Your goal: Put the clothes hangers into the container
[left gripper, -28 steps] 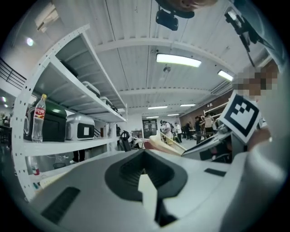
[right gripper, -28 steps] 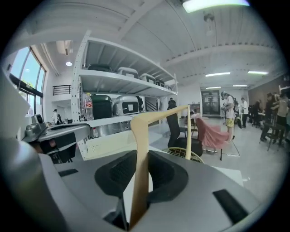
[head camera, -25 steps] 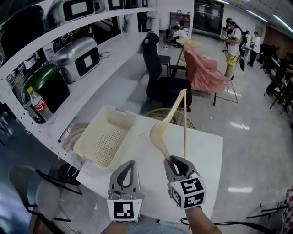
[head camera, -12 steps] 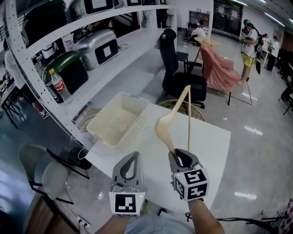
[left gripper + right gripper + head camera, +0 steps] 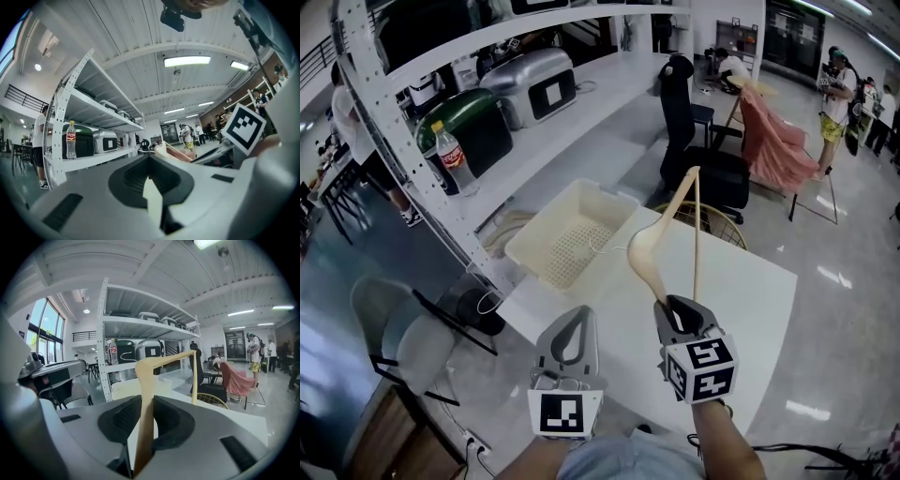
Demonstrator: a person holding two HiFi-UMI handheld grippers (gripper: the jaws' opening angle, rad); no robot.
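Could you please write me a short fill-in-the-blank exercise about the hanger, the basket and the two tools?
The right tool holds the wooden hanger above the white ___.
The left tool holds ___.
In the head view, the cream basket sits to the hanger's ___.
Missing words: table; nothing; left.

L gripper (image 5: 578, 315) jaws shut, empty; R gripper (image 5: 676, 306) jaws clamped on hanger (image 5: 646, 258), side by side.

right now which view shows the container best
The head view: the whole cream basket shows from above, perforated bottom included. The right gripper view catches only a strip of its wall behind the hanger. The left gripper view does not show it.
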